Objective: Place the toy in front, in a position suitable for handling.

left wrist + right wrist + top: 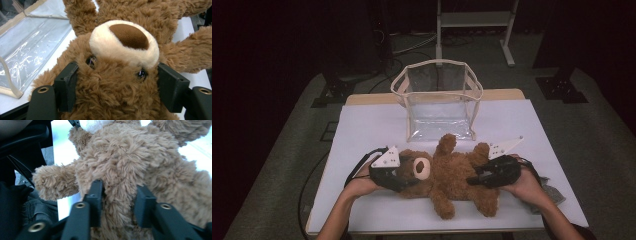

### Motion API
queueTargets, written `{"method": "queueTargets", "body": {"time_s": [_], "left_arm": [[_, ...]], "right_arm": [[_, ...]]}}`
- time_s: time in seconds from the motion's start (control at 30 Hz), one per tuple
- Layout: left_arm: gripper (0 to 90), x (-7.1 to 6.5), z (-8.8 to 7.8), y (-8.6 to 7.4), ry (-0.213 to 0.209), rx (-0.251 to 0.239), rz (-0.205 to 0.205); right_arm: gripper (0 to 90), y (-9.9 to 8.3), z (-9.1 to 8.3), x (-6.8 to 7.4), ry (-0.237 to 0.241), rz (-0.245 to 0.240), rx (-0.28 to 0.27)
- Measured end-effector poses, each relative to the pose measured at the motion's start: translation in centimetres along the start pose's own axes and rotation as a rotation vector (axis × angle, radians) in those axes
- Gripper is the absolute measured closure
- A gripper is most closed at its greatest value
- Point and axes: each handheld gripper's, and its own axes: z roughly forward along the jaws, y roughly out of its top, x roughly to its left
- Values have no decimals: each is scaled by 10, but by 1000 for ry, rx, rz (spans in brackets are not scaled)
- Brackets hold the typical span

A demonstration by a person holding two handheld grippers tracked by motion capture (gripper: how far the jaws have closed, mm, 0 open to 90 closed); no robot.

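Left gripper [116, 85] clamped partway across the teddy bear's [452, 172] head, right gripper [118, 202] pinching plush at the lower body. Lying face up on the white table [377, 125], just before the clear bag [438, 100]; gripped at both ends, probably to lift level into the open top.

left gripper [404, 176] clamped, right gripper [473, 180] clamped — forearms converging

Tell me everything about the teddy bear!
The teddy bear is fluffy brown plush with a cream muzzle, dark brown nose and shiny eyes. It lies on its back on the white table, limbs spread, before a clear bag. The left gripper squeezes its head; the right gripper pinches its lower body.
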Motion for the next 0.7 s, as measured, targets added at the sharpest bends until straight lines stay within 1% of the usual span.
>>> {"method": "queueTargets", "body": {"time_s": [0.03,0.17,0.23,0.3,0.4,0.5,0.6,0.7], "left_arm": [[266,-1,0,1,4,6,11],[249,-2,0,2,11,15,13],[244,-2,0,1,9,14,12],[239,-3,0,1,10,15,15],[231,-3,0,1,7,16,18],[225,-3,0,1,4,13,17],[220,-2,0,0,4,13,18],[217,-3,0,0,1,15,18]], "right_arm": [[553,-1,-3,0,-3,1,3],[512,-4,-16,2,-19,-9,-12],[474,-7,-24,2,-43,-14,-21],[450,-12,-32,1,-49,2,-34],[425,-21,-44,-3,-89,18,-37],[393,-33,-56,-9,-126,53,-45],[384,-47,-66,-15,-153,89,-56],[381,-59,-75,-21,-188,119,-53]]}}
